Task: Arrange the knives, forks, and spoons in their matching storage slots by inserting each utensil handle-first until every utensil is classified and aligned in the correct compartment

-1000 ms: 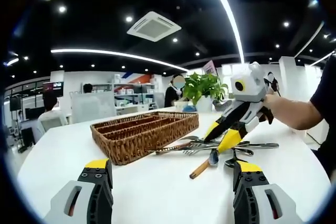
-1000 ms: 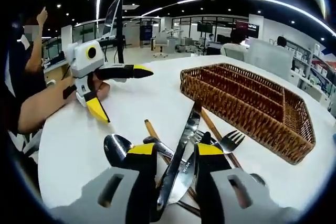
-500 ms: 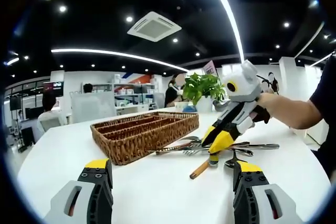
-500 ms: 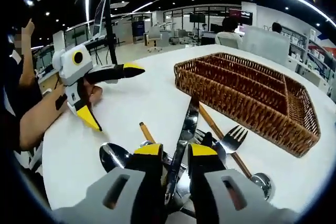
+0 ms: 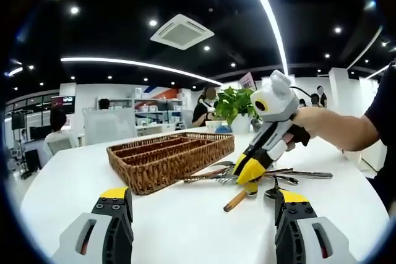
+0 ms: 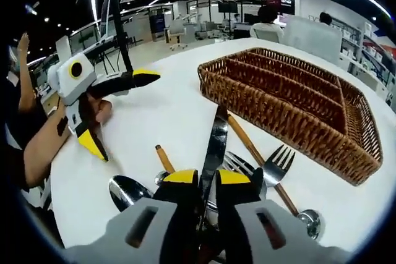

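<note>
A brown wicker tray (image 5: 162, 154) (image 6: 322, 129) with long slots stands on the white table. Beside it lies a pile of utensils (image 5: 260, 174): a steel knife (image 6: 215, 143), a fork (image 6: 274, 164), a spoon (image 6: 124, 190) and wooden-handled pieces (image 6: 163, 156). My right gripper (image 6: 208, 178) (image 5: 248, 169) is down in the pile, its yellow-tipped jaws shut on the knife, whose blade points toward the tray. My left gripper (image 5: 202, 203) (image 6: 119, 111) hovers off to the side, jaws wide open with nothing between them.
A potted plant (image 5: 237, 104) stands at the table's far side behind the pile. A person's forearm (image 5: 348, 131) holds the right gripper. Bare white tabletop (image 6: 161, 115) lies between the left gripper and the tray. Desks, chairs and seated people fill the background.
My right gripper's jaws have drawn together around the knife and it has dipped lower into the pile. The left gripper has stayed open and still.
</note>
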`<state>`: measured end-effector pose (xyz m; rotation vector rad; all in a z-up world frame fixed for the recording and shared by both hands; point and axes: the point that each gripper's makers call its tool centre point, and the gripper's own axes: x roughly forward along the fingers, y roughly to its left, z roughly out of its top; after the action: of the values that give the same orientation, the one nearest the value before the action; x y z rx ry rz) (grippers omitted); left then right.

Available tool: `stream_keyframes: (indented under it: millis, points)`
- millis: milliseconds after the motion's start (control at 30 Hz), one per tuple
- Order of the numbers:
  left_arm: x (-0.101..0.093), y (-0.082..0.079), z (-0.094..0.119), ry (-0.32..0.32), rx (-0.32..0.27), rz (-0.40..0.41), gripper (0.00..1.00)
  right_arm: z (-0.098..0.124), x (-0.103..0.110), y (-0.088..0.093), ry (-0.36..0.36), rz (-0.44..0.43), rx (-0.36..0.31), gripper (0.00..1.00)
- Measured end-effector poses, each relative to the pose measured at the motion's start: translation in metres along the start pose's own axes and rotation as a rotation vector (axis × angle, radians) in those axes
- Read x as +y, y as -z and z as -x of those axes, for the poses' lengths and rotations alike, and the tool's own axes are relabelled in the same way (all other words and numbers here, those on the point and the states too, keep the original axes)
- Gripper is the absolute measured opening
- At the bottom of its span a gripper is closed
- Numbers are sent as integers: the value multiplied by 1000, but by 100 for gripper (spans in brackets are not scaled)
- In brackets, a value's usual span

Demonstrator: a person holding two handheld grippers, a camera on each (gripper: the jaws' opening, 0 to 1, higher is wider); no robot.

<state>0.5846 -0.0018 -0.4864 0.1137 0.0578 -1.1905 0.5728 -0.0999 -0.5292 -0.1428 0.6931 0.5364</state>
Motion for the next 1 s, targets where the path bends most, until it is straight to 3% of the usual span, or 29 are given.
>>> stream_keyframes:
  millis: [300, 467, 700, 900, 967, 1000]
  points:
    - [-1, 0, 0, 1, -1, 3, 100, -1, 5, 0, -36, 88, -26, 7]
    - [0, 0, 1, -3, -2, 11, 100, 3, 8, -10, -57, 113, -79, 6]
    - [1, -2, 2, -3, -12, 48, 99, 8, 27, -17, -129, 186, -136, 6]
    - [0, -9, 4, 4, -40, 148, 86, 8, 47, -17, -183, 267, -149, 6]
    - [-2, -9, 4, 12, -41, 165, 77, 9, 55, -17, -205, 320, -157, 6]
    - [-5, -6, 4, 22, -22, 172, 67, 10, 58, -18, -213, 346, -162, 6]
